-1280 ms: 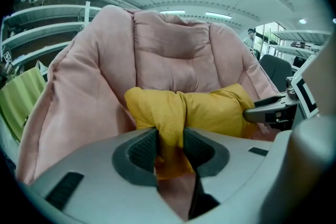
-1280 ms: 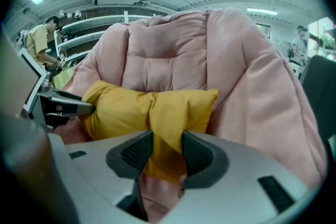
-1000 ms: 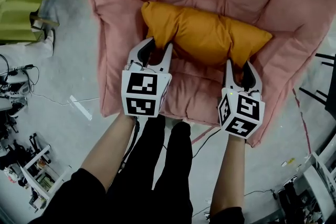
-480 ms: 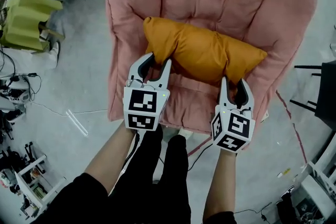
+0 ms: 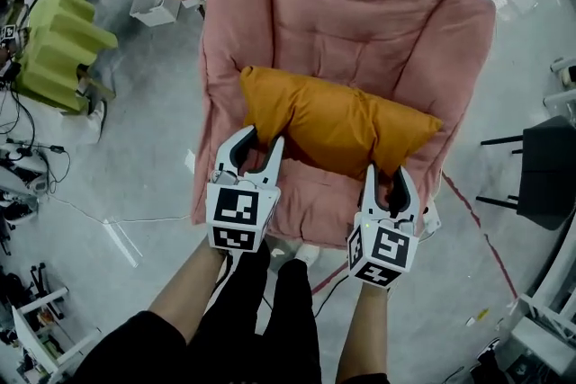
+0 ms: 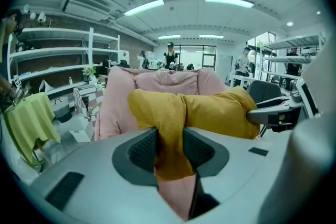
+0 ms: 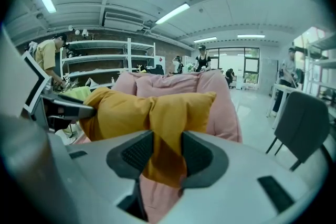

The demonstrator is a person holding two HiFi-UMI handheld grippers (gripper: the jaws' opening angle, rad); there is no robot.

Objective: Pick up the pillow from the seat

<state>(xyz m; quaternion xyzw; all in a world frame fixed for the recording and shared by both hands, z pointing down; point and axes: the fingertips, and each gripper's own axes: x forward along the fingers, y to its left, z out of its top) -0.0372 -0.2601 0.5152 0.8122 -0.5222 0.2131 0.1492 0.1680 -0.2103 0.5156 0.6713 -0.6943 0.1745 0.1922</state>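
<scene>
An orange pillow (image 5: 333, 120) hangs crosswise above the seat of a pink padded chair (image 5: 360, 22), held at both ends. My left gripper (image 5: 257, 139) is shut on the pillow's left edge; in the left gripper view the orange fabric (image 6: 170, 134) is pinched between the black pads (image 6: 143, 149). My right gripper (image 5: 385, 177) is shut on the pillow's right edge, where the fabric (image 7: 163, 149) bunches between its pads (image 7: 137, 153). The right gripper's white arm (image 6: 275, 113) shows at the far side of the left gripper view.
A green folded foam piece (image 5: 58, 45) lies on the grey floor left of the chair. A dark chair (image 5: 540, 171) stands at the right. Cables and gear (image 5: 22, 166) clutter the left edge. Shelving and people (image 6: 170, 55) fill the room beyond.
Both grippers have risen with the pillow, which has come up off the seat. The chair looks smaller and farther below.
</scene>
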